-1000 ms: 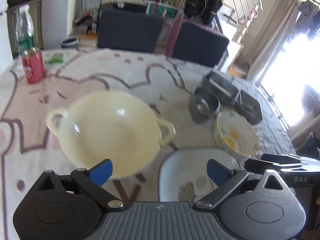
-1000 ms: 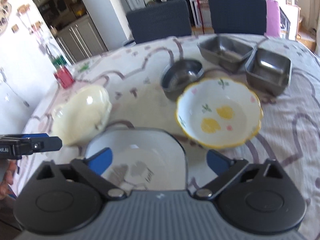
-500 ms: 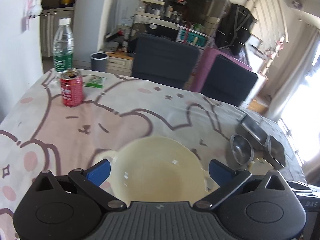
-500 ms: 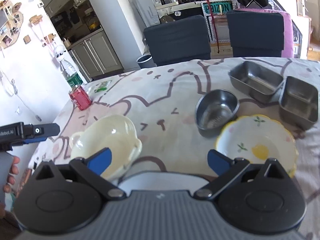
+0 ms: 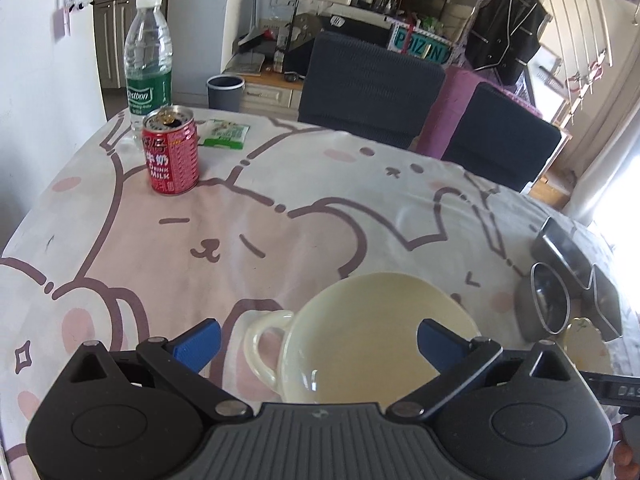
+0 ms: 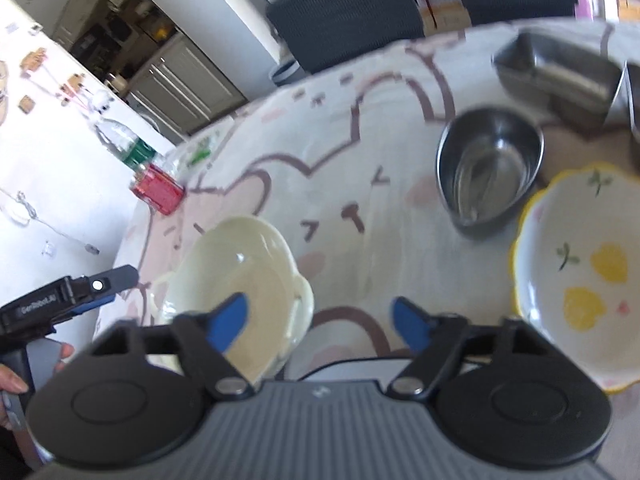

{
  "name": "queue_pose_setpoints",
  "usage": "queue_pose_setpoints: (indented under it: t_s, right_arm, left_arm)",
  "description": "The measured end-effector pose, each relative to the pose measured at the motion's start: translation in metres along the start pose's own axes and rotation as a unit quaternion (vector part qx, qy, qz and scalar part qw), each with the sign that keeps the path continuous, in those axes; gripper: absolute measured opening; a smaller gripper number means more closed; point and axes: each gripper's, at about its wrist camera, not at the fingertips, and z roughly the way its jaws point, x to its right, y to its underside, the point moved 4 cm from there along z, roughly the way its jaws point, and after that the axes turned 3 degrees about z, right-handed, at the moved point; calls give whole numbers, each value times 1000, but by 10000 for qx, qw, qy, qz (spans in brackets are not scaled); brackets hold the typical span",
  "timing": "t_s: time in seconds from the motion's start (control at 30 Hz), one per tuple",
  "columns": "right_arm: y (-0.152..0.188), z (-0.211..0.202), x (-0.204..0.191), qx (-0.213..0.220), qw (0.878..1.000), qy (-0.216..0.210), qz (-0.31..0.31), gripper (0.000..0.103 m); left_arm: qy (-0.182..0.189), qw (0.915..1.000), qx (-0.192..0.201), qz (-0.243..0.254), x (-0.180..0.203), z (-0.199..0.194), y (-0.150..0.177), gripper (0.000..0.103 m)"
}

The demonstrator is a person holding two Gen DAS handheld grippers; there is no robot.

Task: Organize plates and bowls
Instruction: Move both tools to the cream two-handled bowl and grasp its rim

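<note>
A cream two-handled bowl (image 5: pixel 380 332) sits on the tablecloth right in front of my left gripper (image 5: pixel 318 344), which is open and empty; its right finger overlaps the bowl's rim. The bowl also shows in the right wrist view (image 6: pixel 236 284). My right gripper (image 6: pixel 320 322) is open and empty, above the cloth between the cream bowl and a yellow-rimmed flowered bowl (image 6: pixel 580 276). A round steel bowl (image 6: pixel 488 164) stands behind that. The edge of a white dish (image 6: pixel 344 370) shows just under the right gripper's body.
Two rectangular steel tins (image 6: pixel 560 68) stand at the far right. A red milk can (image 5: pixel 171 152), a water bottle (image 5: pixel 148 64) and a green packet (image 5: pixel 224 134) stand at the far left. Two dark chairs (image 5: pixel 368 88) stand behind the table (image 5: pixel 240 240).
Both grippers have pulled back and lowered. The cream bowl now lies close under the left gripper. The right view has tilted and the white dish has slid almost out of sight.
</note>
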Motion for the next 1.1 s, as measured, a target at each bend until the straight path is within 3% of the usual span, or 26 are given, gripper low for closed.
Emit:
queue_pose_setpoints:
  t_s: [0.13, 0.37, 0.63, 1.1]
  right_arm:
    - [0, 16, 3, -172, 9998, 102, 42, 56]
    - [-1, 31, -4, -534, 9981, -289, 120, 14]
    - [-10, 30, -14, -344, 9991, 74, -226, 10]
    - [-22, 32, -15, -297, 9984, 170, -454, 10]
  left_arm:
    - [46, 9999, -146, -52, -7, 10, 0, 97]
    - [96, 9992, -362, -101, -13, 22, 1, 87]
    - [109, 9976, -679, -37, -14, 34, 6, 67]
    - [20, 9956, -932, -59, -21, 43, 11, 41]
